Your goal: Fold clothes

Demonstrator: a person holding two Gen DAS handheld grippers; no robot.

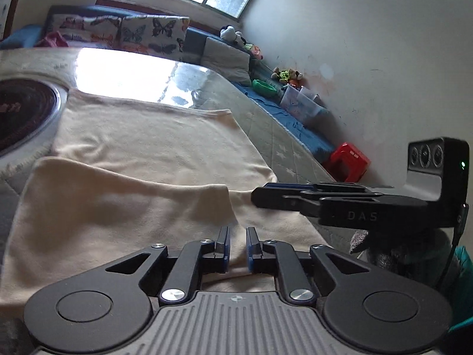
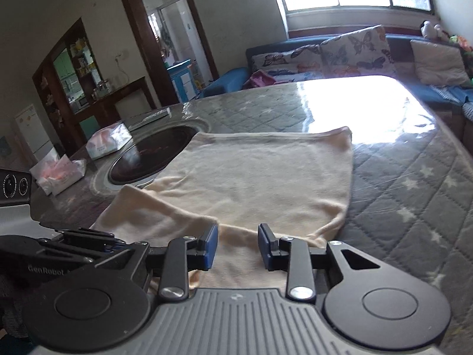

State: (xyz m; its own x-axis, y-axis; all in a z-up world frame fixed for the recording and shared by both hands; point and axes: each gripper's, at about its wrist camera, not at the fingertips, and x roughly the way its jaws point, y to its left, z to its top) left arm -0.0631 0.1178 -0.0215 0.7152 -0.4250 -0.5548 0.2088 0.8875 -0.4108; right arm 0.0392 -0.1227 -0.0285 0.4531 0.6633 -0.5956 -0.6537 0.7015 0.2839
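**Cream garment spread on the quilted table, both grippers at its near edge**

In the left wrist view, a dark round inset [image 1: 23, 112] sits at nine o'clock in the table top, partly bordered by the cream garment [image 1: 142, 153]. The garment lies flat across the grey quilted table cover [image 1: 266, 124], with a folded flap lying over its near part at about seven o'clock. The left gripper [image 1: 238, 250] hovers over the garment's near edge at six o'clock; its blue-padded fingers stand a little apart, with cloth visible in the narrow gap, and whether they pinch it cannot be told. At three o'clock the right gripper [image 1: 266, 196] reaches in side-on above the garment's near right corner. Beyond it, a red stool [image 1: 347, 161] stands against the wall.

In the right wrist view, tissue packs [image 2: 108, 140] lie at nine o'clock beside the round inset. The garment fills the centre, its far edge toward twelve o'clock near the bright glare on the cover. The right gripper's fingers are clearly apart at six o'clock, above the near hem, holding nothing. A butterfly-print sofa [image 2: 340, 53] sits at one o'clock under the window.
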